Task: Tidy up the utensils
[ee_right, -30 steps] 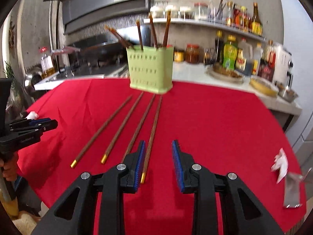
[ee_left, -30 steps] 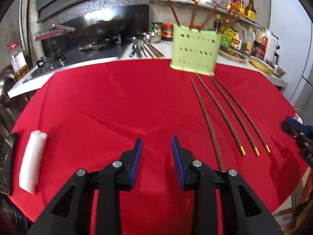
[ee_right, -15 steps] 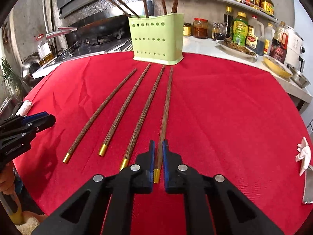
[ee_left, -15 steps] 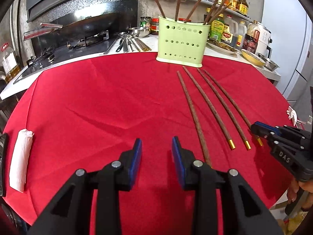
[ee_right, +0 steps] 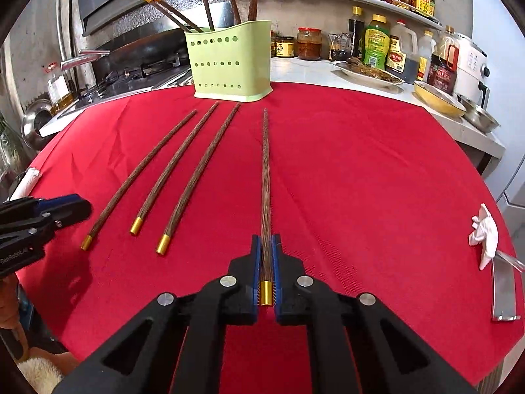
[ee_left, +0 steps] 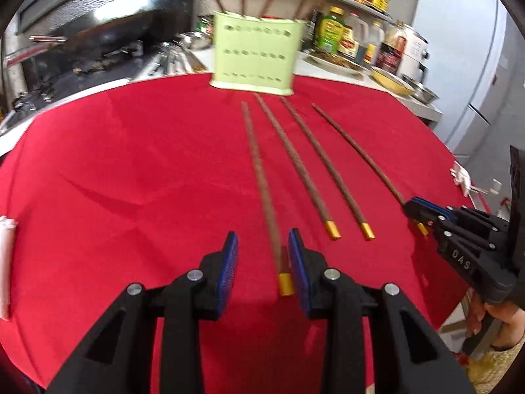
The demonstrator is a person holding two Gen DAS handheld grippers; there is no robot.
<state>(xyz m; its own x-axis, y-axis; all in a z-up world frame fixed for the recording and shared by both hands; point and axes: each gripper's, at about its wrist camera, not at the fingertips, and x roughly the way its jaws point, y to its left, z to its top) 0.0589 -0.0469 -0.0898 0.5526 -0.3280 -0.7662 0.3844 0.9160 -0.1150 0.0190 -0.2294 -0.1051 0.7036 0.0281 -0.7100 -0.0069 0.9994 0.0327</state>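
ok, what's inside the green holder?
The green holder has five dark chopsticks standing in it, tops poking out. Its wall hides their lower ends and whatever else is inside.

Black grippers [ee_right: 266, 266], blue-padded fingers [ee_left: 229, 262], silver screws.

A plain bright red cloth [ee_right: 361, 180] covers the worktop. The chopsticks [ee_right: 183, 177] are dark brown with a streaky wood grain, each capped in shiny gold at the thick end. The holder [ee_right: 229, 62] is pale green, dotted with rows of round holes. Both claws, left claw [ee_left: 262, 262] and right claw [ee_right: 266, 272], are matte black with blue pads and silver rivets. A crumpled tissue [ee_right: 484, 229] is white.
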